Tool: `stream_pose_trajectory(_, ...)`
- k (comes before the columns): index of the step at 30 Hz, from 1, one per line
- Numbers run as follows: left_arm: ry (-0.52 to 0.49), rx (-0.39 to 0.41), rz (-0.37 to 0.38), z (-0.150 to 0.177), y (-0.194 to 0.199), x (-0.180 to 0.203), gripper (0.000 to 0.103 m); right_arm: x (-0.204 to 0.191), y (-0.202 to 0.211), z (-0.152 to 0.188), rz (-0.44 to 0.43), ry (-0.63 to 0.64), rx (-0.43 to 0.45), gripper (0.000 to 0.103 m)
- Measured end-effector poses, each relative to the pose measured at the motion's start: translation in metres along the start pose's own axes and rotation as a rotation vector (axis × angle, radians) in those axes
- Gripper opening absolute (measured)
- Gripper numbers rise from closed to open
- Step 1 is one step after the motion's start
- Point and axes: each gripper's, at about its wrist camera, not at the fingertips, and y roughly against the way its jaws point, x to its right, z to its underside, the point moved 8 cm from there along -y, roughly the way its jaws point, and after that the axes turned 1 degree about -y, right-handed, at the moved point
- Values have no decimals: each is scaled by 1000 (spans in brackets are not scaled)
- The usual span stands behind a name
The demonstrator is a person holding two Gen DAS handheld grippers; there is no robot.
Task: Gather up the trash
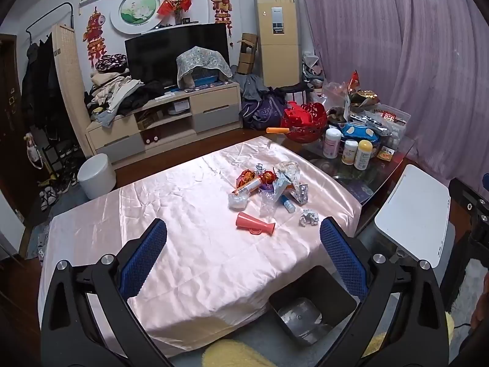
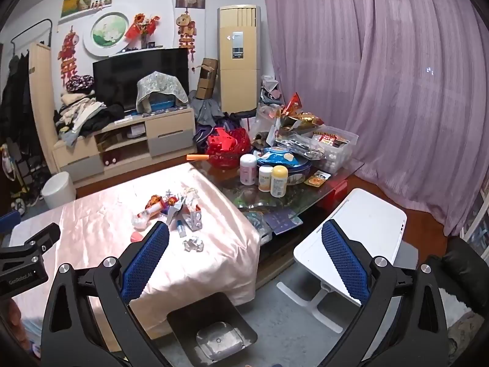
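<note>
A black TV (image 1: 177, 52) is set on a beige TV cabinet (image 1: 159, 119), w/ a patterned cloth (image 1: 203, 62) draped over sth in front of the screen. Clothes (image 1: 113, 98) are piled on the cabinet's left end. A tall beige AC unit (image 1: 276, 33) is stood beside purple curtains (image 1: 397, 55). On the glass table (image 2: 305, 195), a red basket (image 2: 226, 146), three bottles (image 2: 264, 176) and a clear plastic box (image 2: 334, 143) are crowded together. A white bin (image 1: 96, 176) is placed on the floor near the cabinet.

purple curtains (image 2: 382, 76) cover the right wall; a dark tv (image 1: 177, 53) sits on a beige cabinet (image 1: 171, 116).
</note>
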Motion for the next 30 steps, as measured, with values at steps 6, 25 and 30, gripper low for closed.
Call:
stream_pose_trajectory(6, 7, 16, 2, -6, 5, 1, 95, -1, 0, 0, 3, 6, -15, 100)
stream_pose_trajectory(25, -3, 49, 25, -4, 8, 3, 95, -4, 0, -1, 15, 12, -16, 100)
stream_pose_trajectory(30, -3, 49, 26, -5, 9, 2, 95, -3, 1, -2, 9, 10, -19, 100)
